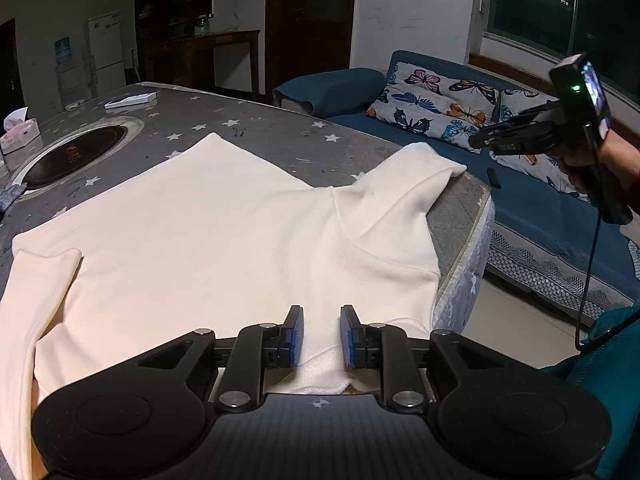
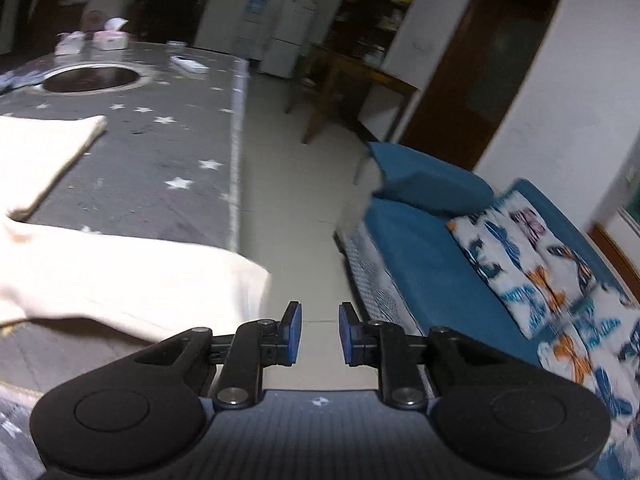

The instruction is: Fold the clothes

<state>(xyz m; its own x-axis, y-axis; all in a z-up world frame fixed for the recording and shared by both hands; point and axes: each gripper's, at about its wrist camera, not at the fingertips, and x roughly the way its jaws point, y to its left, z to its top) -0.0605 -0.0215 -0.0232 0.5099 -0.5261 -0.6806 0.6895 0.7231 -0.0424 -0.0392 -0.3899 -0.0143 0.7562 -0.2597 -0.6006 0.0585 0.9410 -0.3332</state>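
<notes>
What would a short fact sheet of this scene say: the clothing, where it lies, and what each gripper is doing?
clothing: cream sweatshirt, spread flat, one sleeve reaching the table's edge
surface: grey table with star print
left gripper: open, low over the sweatshirt's near hem, holding nothing
right gripper: open, empty, off the table's edge, above the floor
nearby: blue sofa with butterfly pillows

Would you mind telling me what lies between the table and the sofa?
Bare tiled floor separates the table from the sofa, shown in the right wrist view.
</notes>
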